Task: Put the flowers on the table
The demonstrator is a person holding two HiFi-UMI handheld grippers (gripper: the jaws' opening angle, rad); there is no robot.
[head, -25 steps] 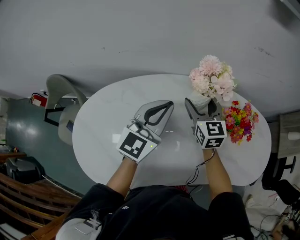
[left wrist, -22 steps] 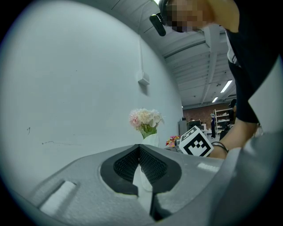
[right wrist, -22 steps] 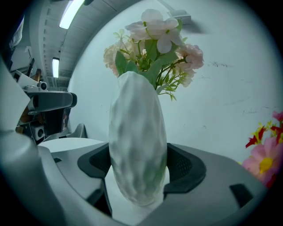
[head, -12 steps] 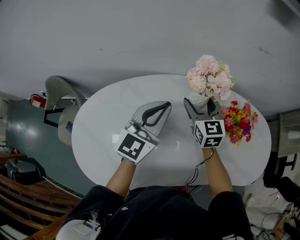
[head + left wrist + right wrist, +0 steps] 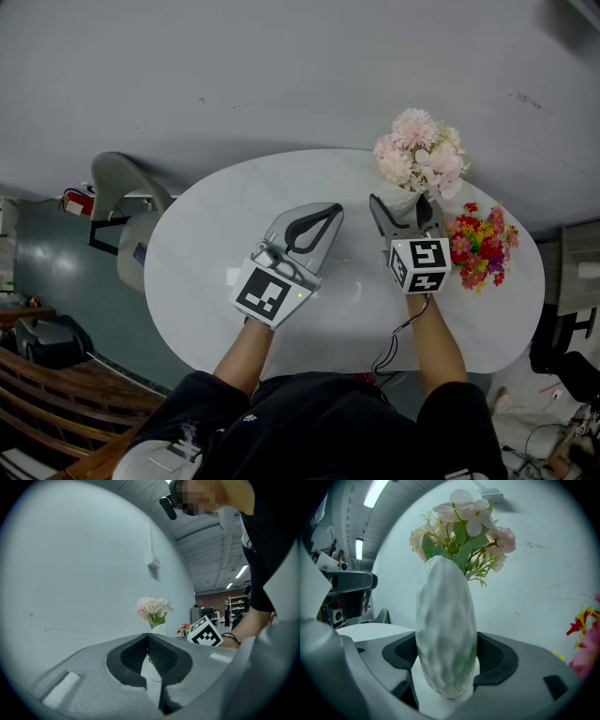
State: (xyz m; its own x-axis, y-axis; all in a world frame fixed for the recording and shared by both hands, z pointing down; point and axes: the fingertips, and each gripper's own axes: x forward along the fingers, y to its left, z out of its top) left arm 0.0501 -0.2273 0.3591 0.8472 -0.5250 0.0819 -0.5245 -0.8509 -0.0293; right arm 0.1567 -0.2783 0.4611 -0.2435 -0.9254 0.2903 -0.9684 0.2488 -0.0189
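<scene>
A white ribbed vase [image 5: 446,634] with pink flowers [image 5: 464,531] stands upright between the jaws of my right gripper [image 5: 446,645], both pads pressed on its sides. In the head view this vase [image 5: 403,200] and its pink flowers [image 5: 422,155] are at the far right part of the round white table [image 5: 216,234], with the right gripper [image 5: 405,212] shut on it. My left gripper [image 5: 334,210] hovers over the table's middle, jaws shut with nothing between them. In the left gripper view the left gripper [image 5: 147,638] points toward the pink flowers [image 5: 154,607].
A bunch of small red, yellow and pink flowers [image 5: 480,244] lies on the table just right of the vase. A grey chair [image 5: 127,202] stands off the table's left edge. A grey wall rises behind the table. A cable [image 5: 389,347] trails from the right gripper.
The right gripper and the vase shifted slightly left, then back a little. The left gripper has barely moved.
</scene>
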